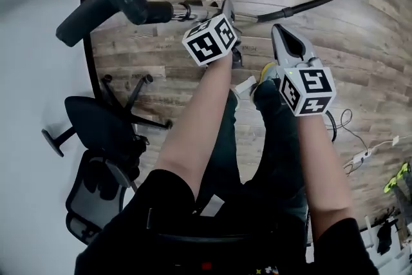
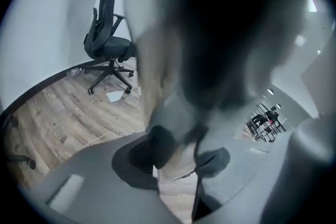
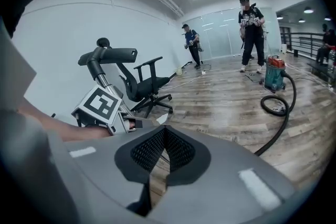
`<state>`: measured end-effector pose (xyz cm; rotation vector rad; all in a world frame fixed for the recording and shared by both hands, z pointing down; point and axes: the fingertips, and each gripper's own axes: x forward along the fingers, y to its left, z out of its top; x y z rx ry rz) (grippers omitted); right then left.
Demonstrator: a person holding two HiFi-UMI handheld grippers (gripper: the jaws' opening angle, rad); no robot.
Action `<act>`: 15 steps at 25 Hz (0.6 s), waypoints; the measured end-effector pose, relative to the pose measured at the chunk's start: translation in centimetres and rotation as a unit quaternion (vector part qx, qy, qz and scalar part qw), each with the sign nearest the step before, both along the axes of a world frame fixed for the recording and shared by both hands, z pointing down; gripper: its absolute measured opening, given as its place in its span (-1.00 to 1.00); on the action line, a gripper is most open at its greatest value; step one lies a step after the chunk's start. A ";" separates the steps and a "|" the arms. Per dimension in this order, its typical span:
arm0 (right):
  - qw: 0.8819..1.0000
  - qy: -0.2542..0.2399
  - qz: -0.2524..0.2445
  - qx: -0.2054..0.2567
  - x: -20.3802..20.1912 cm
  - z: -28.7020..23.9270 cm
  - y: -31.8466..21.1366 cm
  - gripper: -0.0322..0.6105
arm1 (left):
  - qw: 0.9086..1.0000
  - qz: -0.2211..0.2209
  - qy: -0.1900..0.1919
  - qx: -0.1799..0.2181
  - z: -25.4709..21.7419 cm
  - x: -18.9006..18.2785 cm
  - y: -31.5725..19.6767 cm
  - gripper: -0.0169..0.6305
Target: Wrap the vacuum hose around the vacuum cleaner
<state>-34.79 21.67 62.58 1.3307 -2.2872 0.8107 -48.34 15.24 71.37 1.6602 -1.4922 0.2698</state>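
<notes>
Long black flexible vacuum hose (image 1: 328,0): lay across the wood-plank floor (image 1: 360,42) toward the teal canister vacuum cleaner (image 3: 273,74) far right; judged light, springy, best taken near its stiffer wand end; left gripper (image 1: 225,13) clamped the silver metal wand (image 1: 187,9), right gripper (image 1: 283,42) closed, empty.
</notes>
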 end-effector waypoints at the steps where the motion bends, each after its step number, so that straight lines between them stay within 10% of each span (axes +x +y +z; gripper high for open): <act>1: 1.000 -0.001 0.009 0.002 1.0 -2.4 0.3 -0.83 | 1.000 0.013 -0.003 0.002 -2.7 0.8 0.2 -0.48; 8: 0.997 0.002 0.053 0.047 4.9 -16.6 1.7 -0.83 | 0.992 0.107 -0.025 0.066 -21.7 6.9 2.1 -0.48; 15: 0.985 -0.029 0.139 0.095 9.8 -27.1 -0.6 -0.83 | 0.965 0.195 -0.082 0.159 -35.9 12.8 2.0 -0.47</act>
